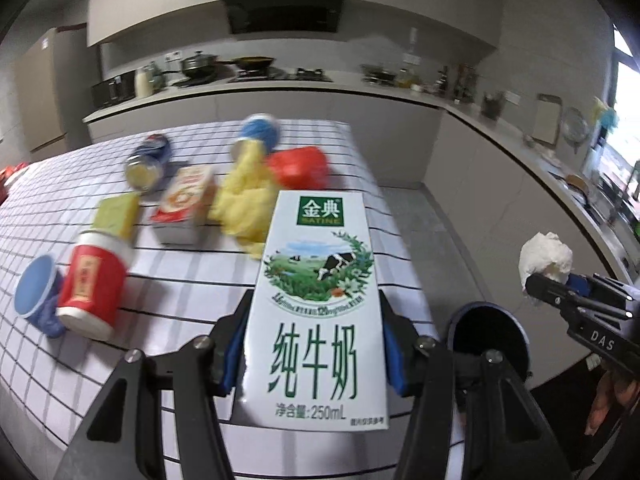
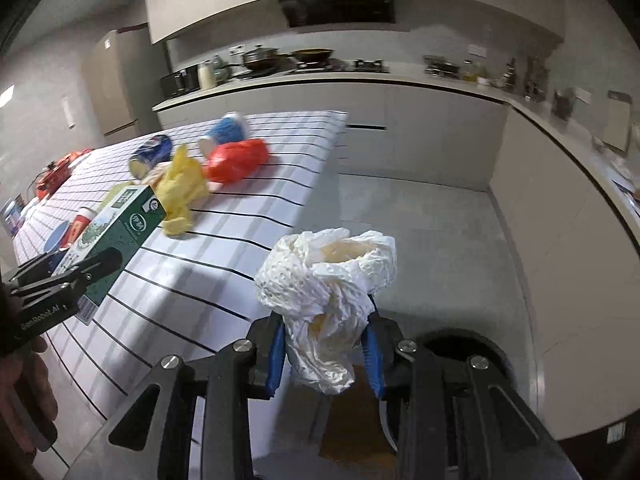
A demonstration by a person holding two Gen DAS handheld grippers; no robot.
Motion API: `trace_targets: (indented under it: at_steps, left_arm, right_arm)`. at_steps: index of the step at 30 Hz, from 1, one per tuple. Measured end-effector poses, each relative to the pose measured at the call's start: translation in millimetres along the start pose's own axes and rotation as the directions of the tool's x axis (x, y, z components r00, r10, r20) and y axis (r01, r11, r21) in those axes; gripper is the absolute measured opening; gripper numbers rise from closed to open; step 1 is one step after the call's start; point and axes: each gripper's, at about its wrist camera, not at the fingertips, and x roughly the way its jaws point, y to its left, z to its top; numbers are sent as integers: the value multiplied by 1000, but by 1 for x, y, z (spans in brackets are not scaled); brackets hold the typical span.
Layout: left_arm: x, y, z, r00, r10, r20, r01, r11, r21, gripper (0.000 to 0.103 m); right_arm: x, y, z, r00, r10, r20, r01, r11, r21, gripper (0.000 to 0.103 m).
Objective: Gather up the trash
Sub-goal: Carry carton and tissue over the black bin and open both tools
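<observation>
Carrying two pieces at once, I am gripping the milk carton [image 1: 316, 312] upright in the left gripper [image 1: 314, 354], its blue pads pressing both narrow sides, while the right gripper [image 2: 326, 354] is clamping a crumpled white paper wad [image 2: 326, 300]. Both are hanging past the edge of the checked table [image 1: 192, 280], near the dark round bin [image 1: 490, 344] on the floor below. To do this well, I am thinking each load should be centred over the bin's mouth before the jaws let go, paper first since it may drift. More trash is waiting on the table: a red cup [image 1: 90, 280], a yellow bag [image 1: 246, 196], a red bag [image 1: 298, 168], a can [image 1: 150, 162].
</observation>
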Motion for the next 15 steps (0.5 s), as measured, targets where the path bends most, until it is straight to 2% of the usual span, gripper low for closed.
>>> trace_targets:
  at_steps: [15]
  left_arm:
    - [17,-130,-17,986,-149,-71,158,978,138,56]
  right_arm:
    - [-48,-118,-55,992,-122,-30,125,984,131,35]
